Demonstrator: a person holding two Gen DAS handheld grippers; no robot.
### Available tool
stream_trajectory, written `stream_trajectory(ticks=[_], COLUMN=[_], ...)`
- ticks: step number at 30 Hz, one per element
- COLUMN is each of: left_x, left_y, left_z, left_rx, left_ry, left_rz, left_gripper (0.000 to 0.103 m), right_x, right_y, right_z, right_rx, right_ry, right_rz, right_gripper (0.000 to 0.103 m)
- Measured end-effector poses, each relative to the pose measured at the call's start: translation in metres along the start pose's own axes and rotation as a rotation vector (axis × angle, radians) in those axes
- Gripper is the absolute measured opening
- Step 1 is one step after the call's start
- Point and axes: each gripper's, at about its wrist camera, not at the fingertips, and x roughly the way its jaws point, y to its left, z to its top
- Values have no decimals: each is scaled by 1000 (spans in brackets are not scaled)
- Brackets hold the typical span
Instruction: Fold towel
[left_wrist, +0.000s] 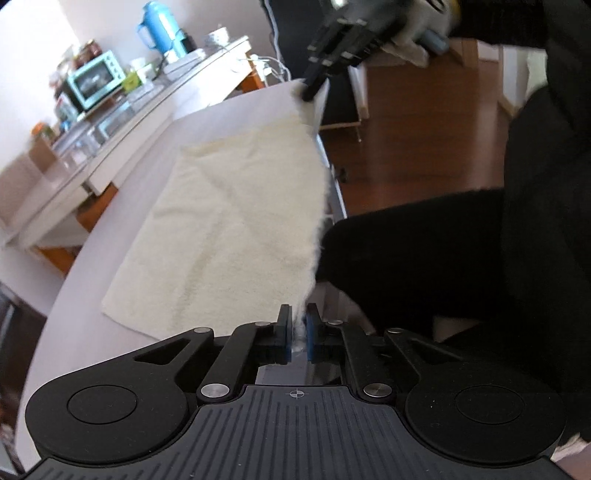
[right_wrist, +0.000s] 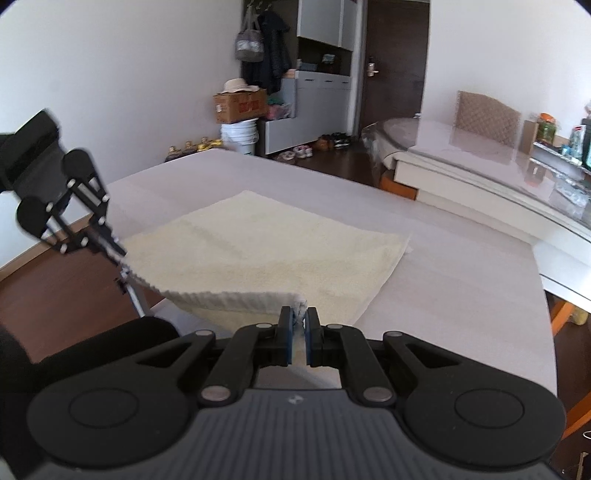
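Observation:
A cream towel (left_wrist: 236, 229) lies on the white table (left_wrist: 92, 295), its near edge lifted off the table's edge. My left gripper (left_wrist: 298, 325) is shut on one near corner of the towel. My right gripper (left_wrist: 308, 92) shows at the far end of that edge, shut on the other corner. In the right wrist view the towel (right_wrist: 266, 243) spreads ahead, my right gripper (right_wrist: 299, 321) pinches its corner, and my left gripper (right_wrist: 120, 253) holds the far corner at the left.
A long counter (left_wrist: 122, 122) with a teal oven (left_wrist: 96, 79), a blue kettle (left_wrist: 160, 27) and jars runs beside the table. A glass-topped table (right_wrist: 480, 155) and a chair (right_wrist: 487, 118) stand at the right. The person's dark sleeve (left_wrist: 443, 251) is close by.

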Motion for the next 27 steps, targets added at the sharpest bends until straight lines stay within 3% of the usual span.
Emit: stream_trajectory(ticks=[5,8,20,27], left_x=[-11,-9,17,37], left_y=[51,74,156,195], left_z=[7,11,23,30], left_rx=[-263,-374,-548,-593], left_ry=[-54,-47,-1,33], left_rz=[24,53,69,97], left_gripper=[7,7,8,8], right_x=[-6,-4,34,70], right_y=[-13,-22,-76,-102], right_z=[6,18,60,81], right_rx=[11,6,62,95], right_ry=[-28,-44,-36,-2], right_rz=[10,21,58,51], right_gripper=[7,7,7,7])
